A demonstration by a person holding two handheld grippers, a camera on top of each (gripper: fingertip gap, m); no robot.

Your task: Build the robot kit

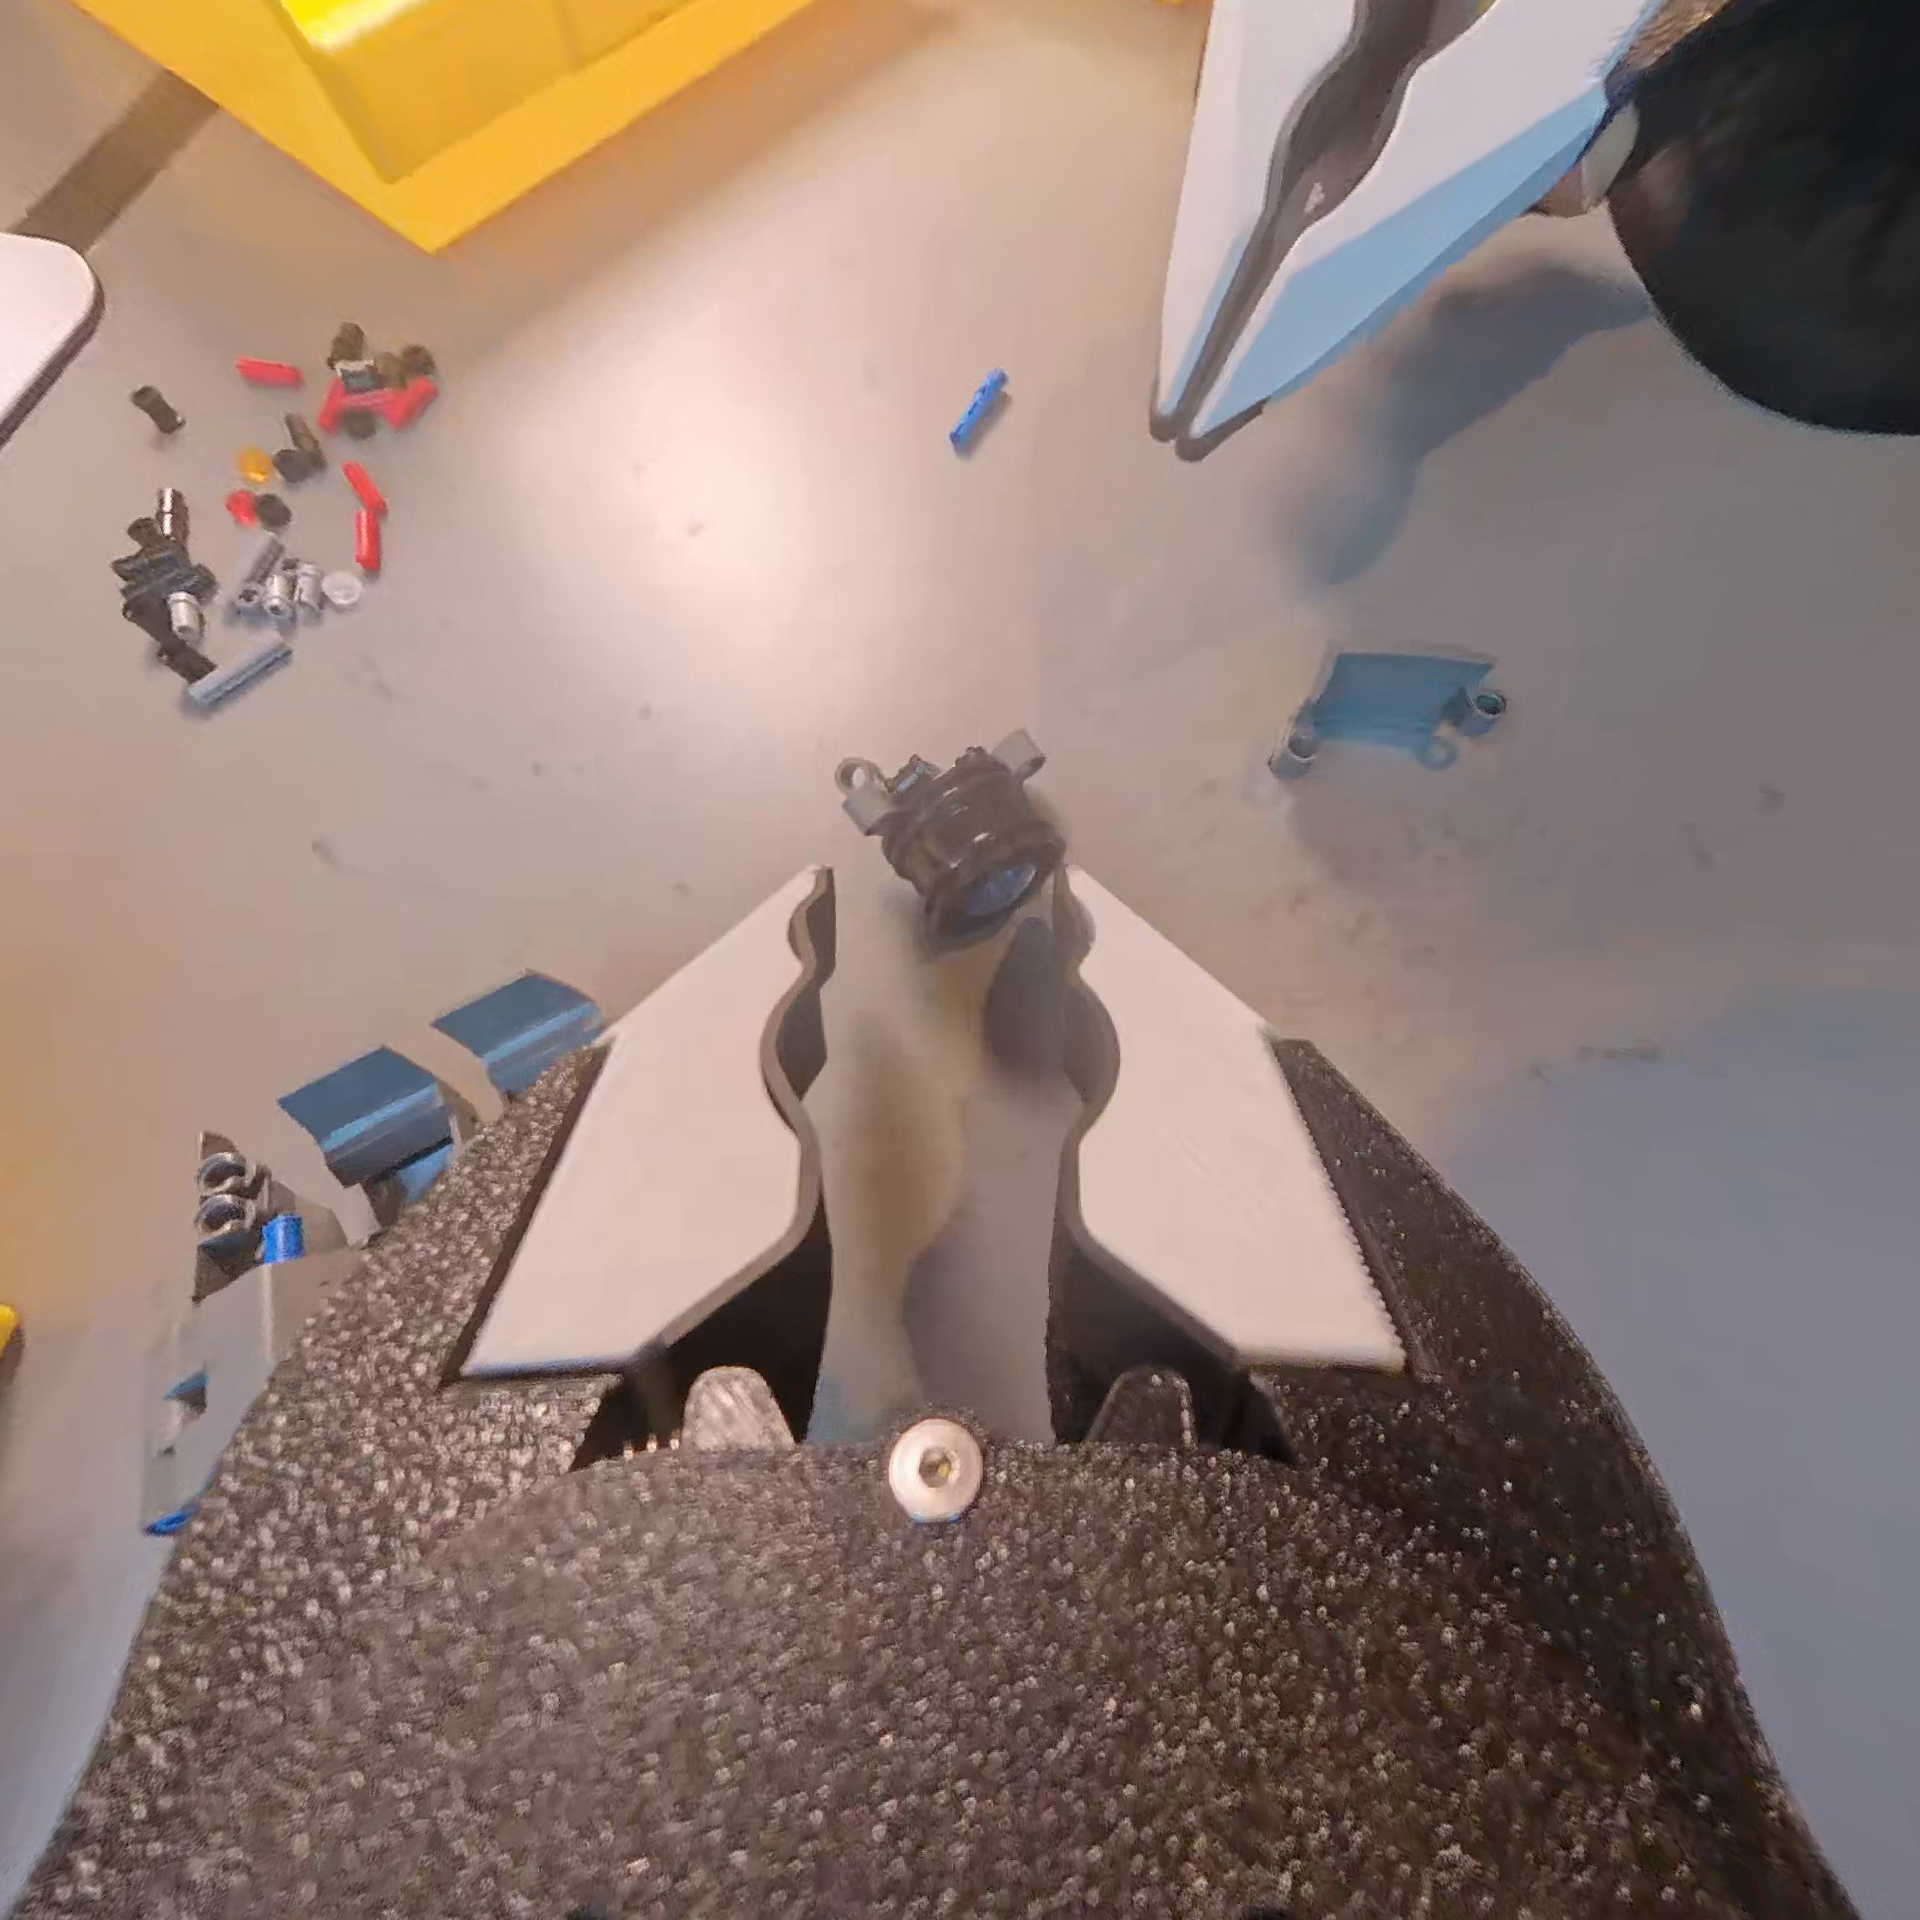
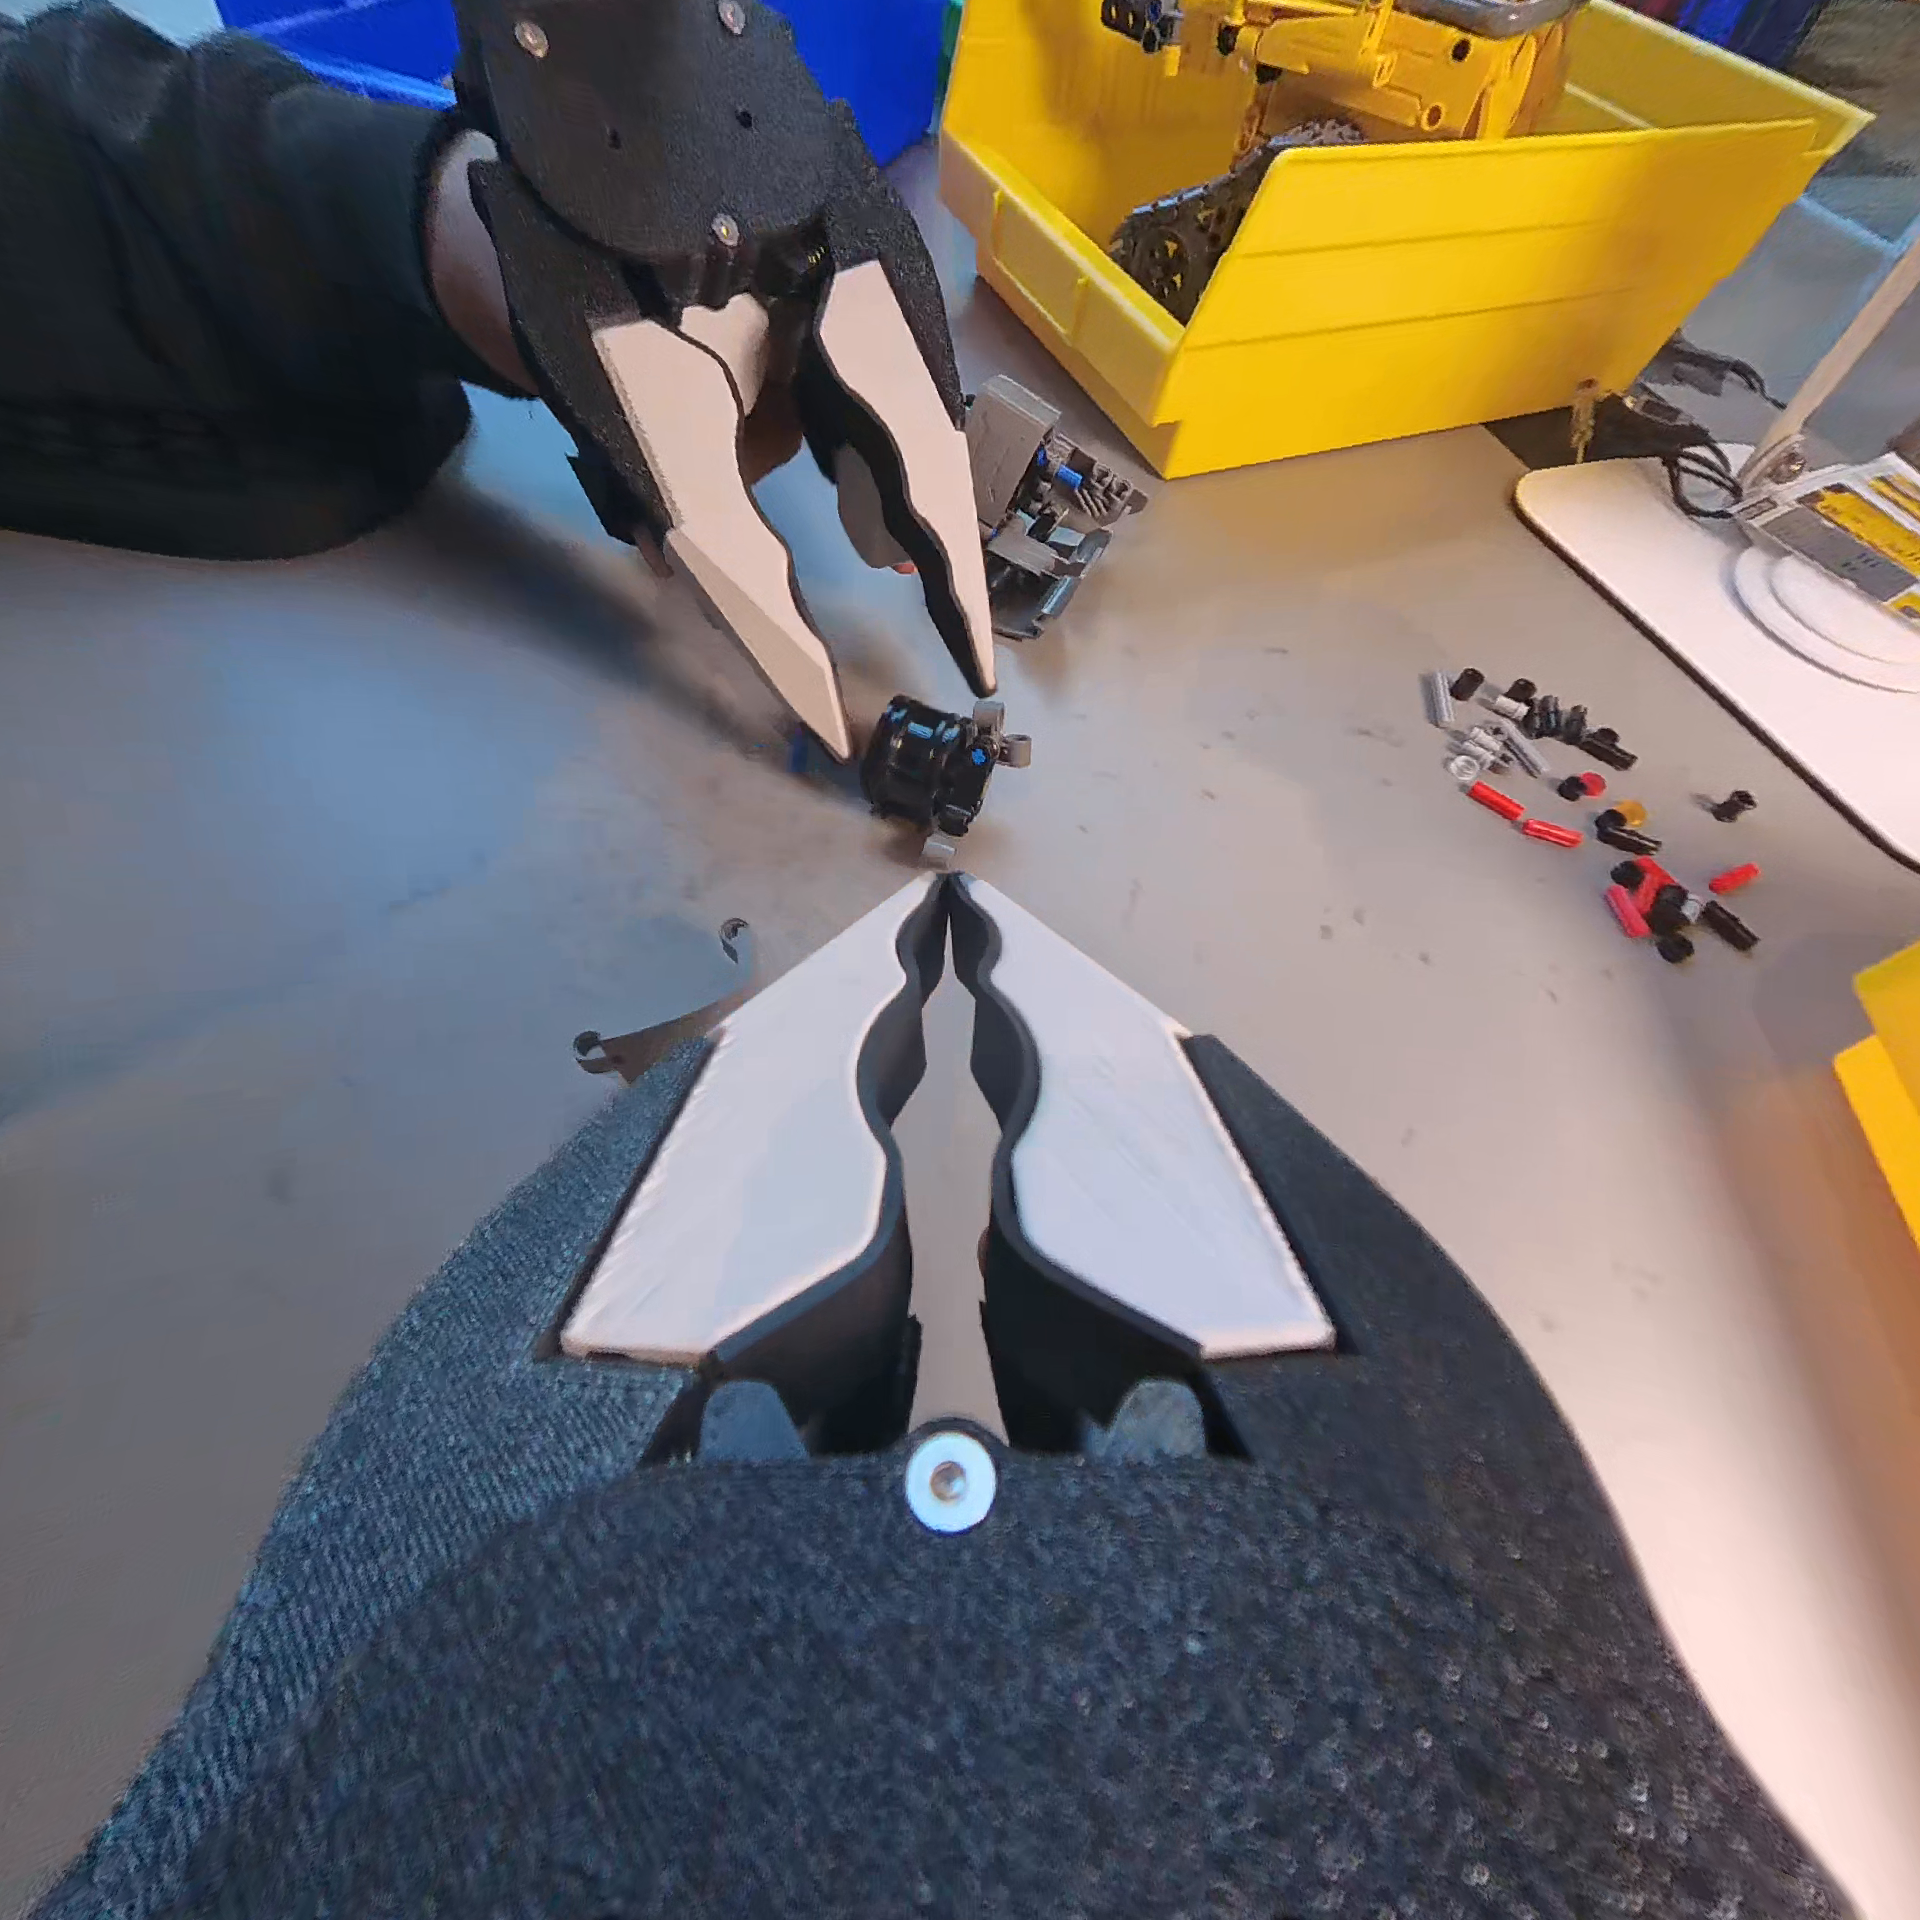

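Observation:
A small black cylindrical brick assembly with grey lugs lies on the grey table. My left gripper is open and empty, its fingertips just short of the assembly on either side of its near end. In the right wrist view the left gripper reaches down over the assembly, with one fingertip against or very close to its side. My right gripper is shut and empty, its tips a little short of the assembly. It also shows at the top right of the left wrist view.
A yellow bin holds a yellow brick-built vehicle. Loose red, black and grey pieces lie in a pile. There are a blue pin, a blue curved panel, more blue panels, a grey sub-assembly and a white base plate. My right fingertips sit around 9 centimetres from my left ones. The blue pin is about 9 centimetres from my right fingertips.

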